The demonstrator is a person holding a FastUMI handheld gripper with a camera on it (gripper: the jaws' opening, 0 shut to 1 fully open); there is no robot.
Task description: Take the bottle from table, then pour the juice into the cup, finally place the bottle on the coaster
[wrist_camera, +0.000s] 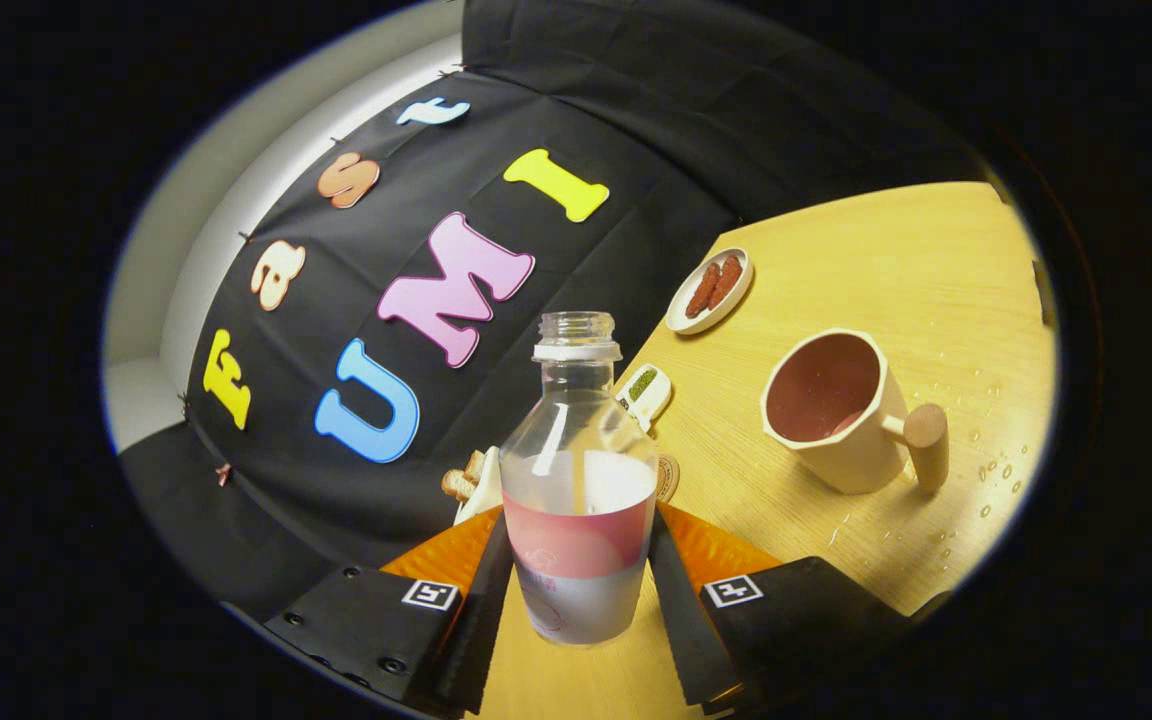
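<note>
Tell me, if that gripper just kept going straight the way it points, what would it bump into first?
Nothing new at first: the gripper already has the bottle between its fingers, both pressing its sides. Past the bottle, the coaster and a small dish lie roughly in line, then the black cloth wall; depth is unclear.

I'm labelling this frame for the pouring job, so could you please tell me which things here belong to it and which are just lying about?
Belong to the job:
- bottle, uncapped, held between the fingers of the gripper
- cup, beyond the fingers
- coaster, partly hidden behind the bottle

Just lying about:
- plate of sausages
- small dish with greens
- dish of snacks
- water drops on the table
</note>
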